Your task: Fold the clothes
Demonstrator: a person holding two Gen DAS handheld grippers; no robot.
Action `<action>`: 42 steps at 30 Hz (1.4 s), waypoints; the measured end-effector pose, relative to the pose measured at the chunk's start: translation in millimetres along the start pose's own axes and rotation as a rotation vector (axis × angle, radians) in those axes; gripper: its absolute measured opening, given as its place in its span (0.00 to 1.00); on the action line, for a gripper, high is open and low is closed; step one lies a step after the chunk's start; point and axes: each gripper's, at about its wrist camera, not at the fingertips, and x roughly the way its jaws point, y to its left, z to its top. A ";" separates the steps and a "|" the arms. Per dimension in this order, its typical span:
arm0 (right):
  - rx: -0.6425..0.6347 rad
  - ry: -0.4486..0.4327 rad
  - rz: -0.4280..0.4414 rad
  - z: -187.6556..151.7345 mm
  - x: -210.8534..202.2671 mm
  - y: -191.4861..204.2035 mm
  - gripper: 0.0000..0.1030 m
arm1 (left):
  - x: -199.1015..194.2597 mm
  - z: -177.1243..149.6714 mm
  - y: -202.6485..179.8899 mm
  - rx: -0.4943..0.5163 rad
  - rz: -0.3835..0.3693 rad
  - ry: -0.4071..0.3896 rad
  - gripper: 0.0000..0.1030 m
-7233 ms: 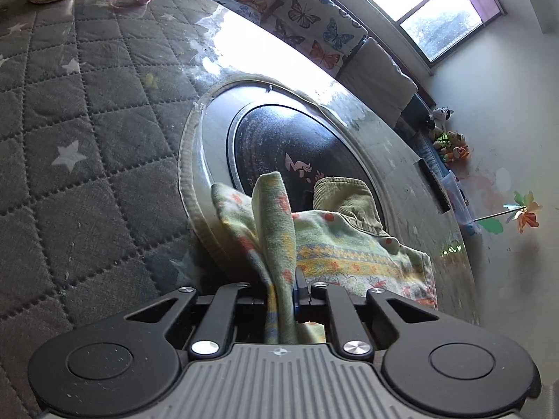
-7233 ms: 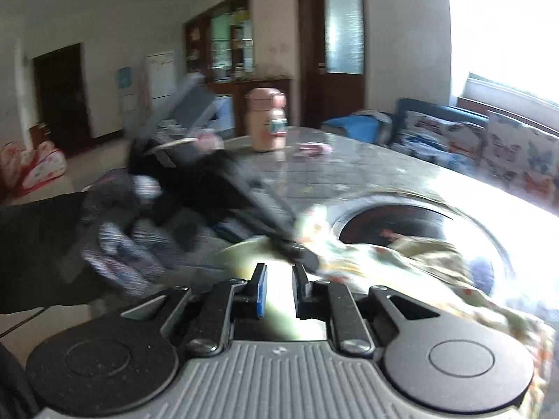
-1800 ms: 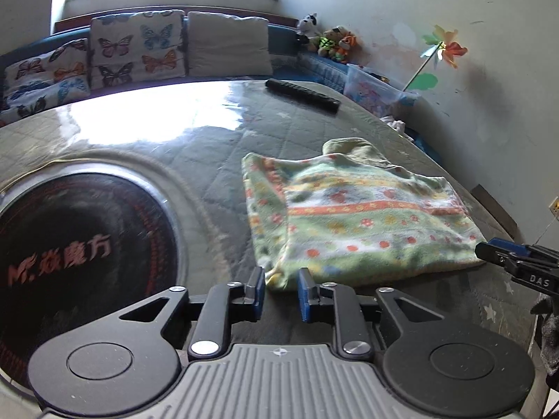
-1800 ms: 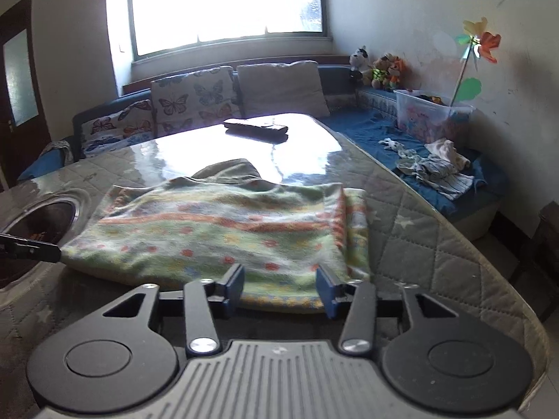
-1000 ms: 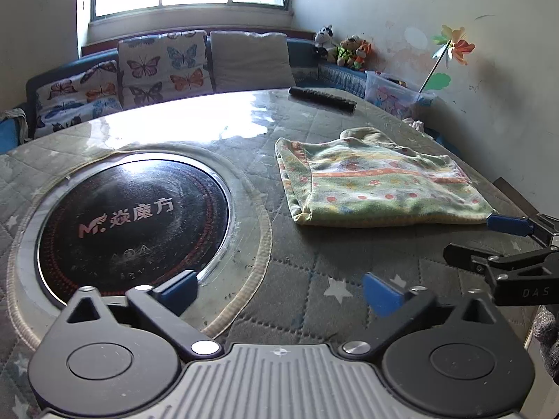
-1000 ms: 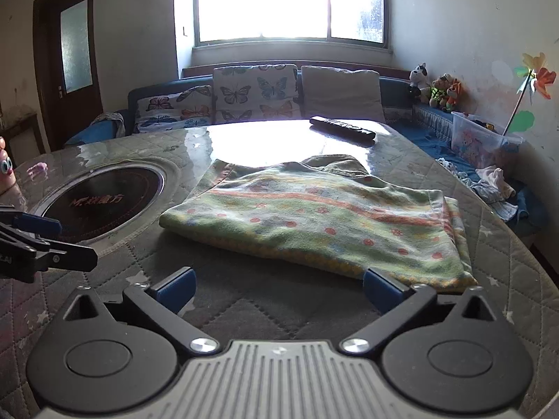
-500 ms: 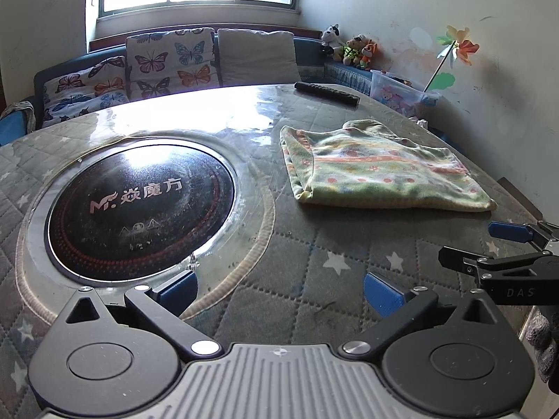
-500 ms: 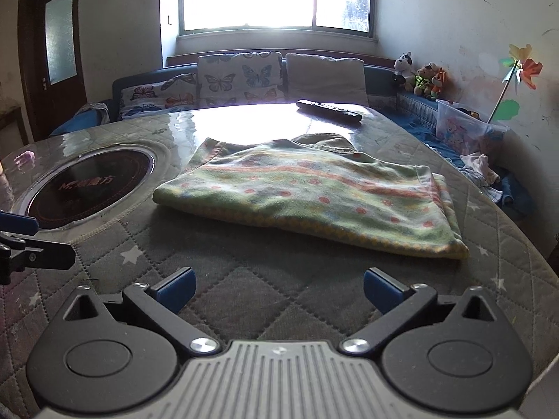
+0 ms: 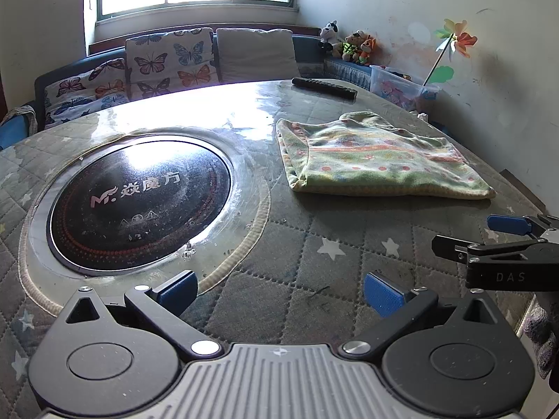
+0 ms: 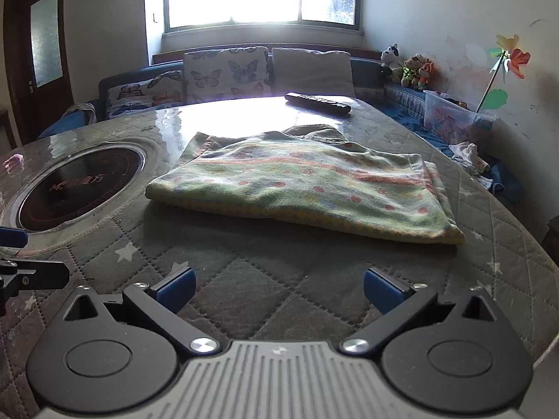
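Note:
A folded green garment (image 9: 377, 160) with orange stripes and red dots lies flat on the quilted round table (image 9: 314, 255), right of the black inset hotplate (image 9: 139, 202). In the right wrist view the same garment (image 10: 300, 185) lies straight ahead. My left gripper (image 9: 279, 289) stands wide open over bare quilting, well short of the garment. My right gripper (image 10: 277, 288) is also wide open with nothing between its fingers, back from the garment's near edge. The right gripper's fingers (image 9: 503, 225) show at the right edge of the left wrist view.
A black remote control (image 9: 323, 87) lies at the table's far side. Behind it runs a sofa with butterfly cushions (image 9: 167, 63). Soft toys (image 9: 353, 40), a plastic box (image 9: 398, 90) and a paper windmill (image 9: 454, 40) stand along the right wall. A door (image 10: 38, 56) is at the left.
Both grippers let go of the garment, opened wide and drew back from it. The garment now lies folded and still on the table.

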 end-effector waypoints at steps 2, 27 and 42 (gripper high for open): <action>0.005 0.002 -0.003 0.3 0.6 -0.3 1.00 | 0.1 -0.2 0.0 0.000 0.003 0.000 1.00; 0.035 0.035 -0.010 6.8 15.8 1.9 1.00 | 8.0 6.1 -0.2 0.005 0.004 0.013 1.00; 0.049 0.044 -0.021 14.8 24.6 0.5 1.00 | 21.6 21.2 -7.2 0.037 -0.009 0.018 1.00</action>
